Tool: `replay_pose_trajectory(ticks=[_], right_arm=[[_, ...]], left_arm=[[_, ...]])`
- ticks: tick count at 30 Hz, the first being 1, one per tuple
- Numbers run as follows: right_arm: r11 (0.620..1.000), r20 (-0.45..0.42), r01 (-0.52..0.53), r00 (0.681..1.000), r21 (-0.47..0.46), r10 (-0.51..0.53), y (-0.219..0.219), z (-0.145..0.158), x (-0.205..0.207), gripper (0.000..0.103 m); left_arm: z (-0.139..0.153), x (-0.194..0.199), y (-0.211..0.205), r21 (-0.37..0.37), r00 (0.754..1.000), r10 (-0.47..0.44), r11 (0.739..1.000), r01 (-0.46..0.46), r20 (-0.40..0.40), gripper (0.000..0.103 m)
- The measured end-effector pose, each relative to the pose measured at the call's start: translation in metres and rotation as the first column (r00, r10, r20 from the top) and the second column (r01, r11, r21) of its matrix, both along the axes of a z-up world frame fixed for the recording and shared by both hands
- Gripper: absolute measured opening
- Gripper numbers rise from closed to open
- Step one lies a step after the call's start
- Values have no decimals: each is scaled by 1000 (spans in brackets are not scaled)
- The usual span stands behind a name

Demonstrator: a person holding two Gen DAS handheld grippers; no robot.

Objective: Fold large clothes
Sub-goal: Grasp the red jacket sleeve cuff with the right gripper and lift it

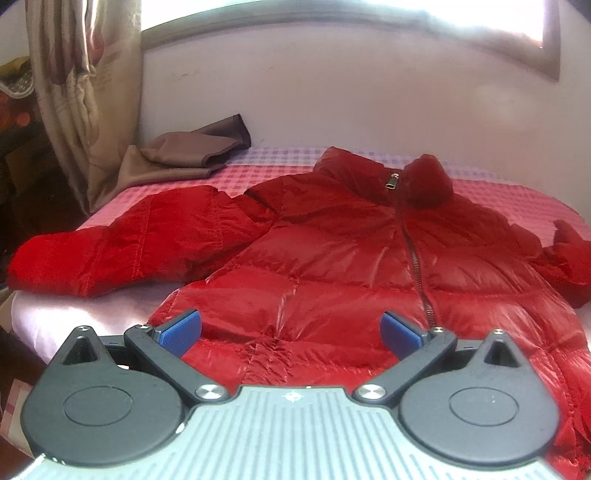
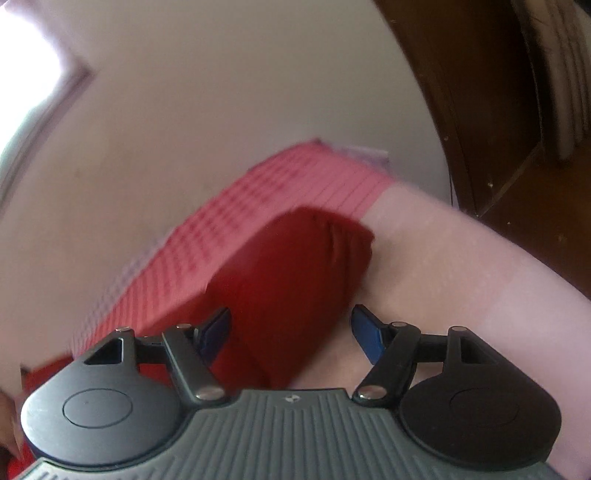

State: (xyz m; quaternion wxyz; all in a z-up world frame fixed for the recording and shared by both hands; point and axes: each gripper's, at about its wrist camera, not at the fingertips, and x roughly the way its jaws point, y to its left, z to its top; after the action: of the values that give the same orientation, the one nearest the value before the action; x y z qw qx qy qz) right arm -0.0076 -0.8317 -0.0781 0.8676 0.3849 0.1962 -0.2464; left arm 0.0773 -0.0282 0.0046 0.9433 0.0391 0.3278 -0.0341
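From my left wrist camera I see the red puffer jacket spread front-up on the bed, which wears a pink checked cover. Its collar points toward the far wall and its hem lies nearest to me. The dark zipper runs closed down the front, with a metal pull near the collar. One sleeve stretches out to the left edge of the bed; the other sleeve reaches to the right. My left gripper hovers just over the hem with its blue pads wide apart and nothing between them; I cannot tell whether they brush the fabric. A brown cloth lies crumpled at the far left corner of the bed, beside a patterned curtain. A window frame crosses the top of the wall.

From my right wrist camera the picture is blurred and rolled to one side. My right gripper has its jaws apart, and a red sleeve end of the jacket lies ahead of them and partly between them, though the pads do not press on it. The sleeve rests on the pink checked cover, next to a pale pink side of the bedding. Dark wooden furniture stands beyond the bed at the upper right.
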Motion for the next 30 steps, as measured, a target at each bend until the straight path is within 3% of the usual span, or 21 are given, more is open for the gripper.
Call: replay_pose_trajectory(ticks=[2, 3, 4, 5, 7, 9, 13, 19, 23, 26, 30], right_arm=[[1000, 29, 12, 1000, 5, -12, -5, -3, 5, 70], [1000, 37, 13, 999, -3, -13, -6, -4, 7, 63], [1000, 26, 13, 1000, -14, -13, -7, -5, 11, 37], [1000, 5, 13, 1000, -22, -13, -10, -5, 15, 24], [1000, 23, 2, 1000, 20, -2, -11, -4, 12, 10], [1000, 51, -10, 999, 3, 10, -1, 9, 6, 8], [990, 160, -109, 980, -88, 122, 50, 69, -4, 8], [908, 296, -305, 873, -286, 387, 175, 170, 10, 7], [848, 319, -430, 793, -311, 519, 257, 186, 42, 8], [795, 308, -529, 735, -298, 604, 318, 176, 70, 8], [729, 214, -621, 700, -286, 681, 391, 145, 101, 8]], left_arm=[[-1, 1, 0, 6, 1000, 4, 1000, -4, 3, 102], [-1, 1, 1, 8, 1000, 4, 1000, -4, 5, 102], [-1, 1, 2, 8, 1000, 6, 1000, -6, 8, 102], [-1, 1, 2, 8, 1000, 8, 1000, -8, 9, 102], [0, -1, 6, 2, 1000, 10, 1000, -10, 12, 102], [3, -4, 11, -3, 1000, 13, 1000, -13, 26, 102], [10, -13, 23, -5, 998, 18, 1000, -18, 64, 102], [18, -25, 44, -41, 995, 26, 999, -22, 99, 103], [20, -33, 62, -60, 992, 43, 998, -36, 120, 103], [19, -33, 78, -73, 991, 69, 996, -61, 113, 103], [13, -27, 103, -114, 992, 101, 989, -92, 78, 103]])
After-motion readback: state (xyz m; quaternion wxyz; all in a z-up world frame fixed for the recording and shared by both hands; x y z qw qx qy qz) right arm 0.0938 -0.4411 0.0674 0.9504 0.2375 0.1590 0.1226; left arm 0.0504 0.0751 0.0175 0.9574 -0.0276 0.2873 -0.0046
